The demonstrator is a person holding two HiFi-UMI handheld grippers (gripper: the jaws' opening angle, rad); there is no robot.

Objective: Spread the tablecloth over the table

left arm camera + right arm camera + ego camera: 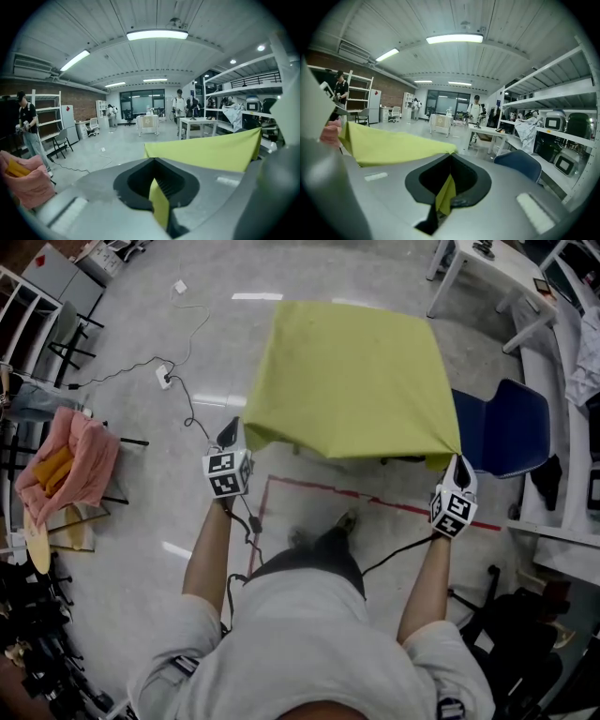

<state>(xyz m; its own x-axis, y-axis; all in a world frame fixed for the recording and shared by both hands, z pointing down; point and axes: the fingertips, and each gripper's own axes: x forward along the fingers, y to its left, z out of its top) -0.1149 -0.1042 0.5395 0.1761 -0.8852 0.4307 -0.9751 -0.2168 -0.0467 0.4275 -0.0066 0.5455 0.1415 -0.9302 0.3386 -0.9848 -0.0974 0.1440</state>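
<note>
1. At the far left, a pink cloth [86, 457] hangs over a stand, with something yellow lying in its folds.
2. A cable [187, 395] trails across the grey floor [141, 521] to the right of it.
3. The left tongs [230, 434] are pinched tight on the near left corner of the tablecloth [352, 381]. A fold of the yellow-green fabric stands between their tips.
4. The tablecloth is stretched out nearly flat in front of the person, and its near edge sags a little between the two pairs of tongs. Whatever lies under it is hidden.
5. A line of red tape [375, 500] runs along the floor below that near edge.
6. The right tongs [457, 465] are clamped narrow on the near right corner, with a strip of fabric caught between them.
7. A blue chair [511, 427] stands just to the right, its left side behind the cloth's edge.
</note>
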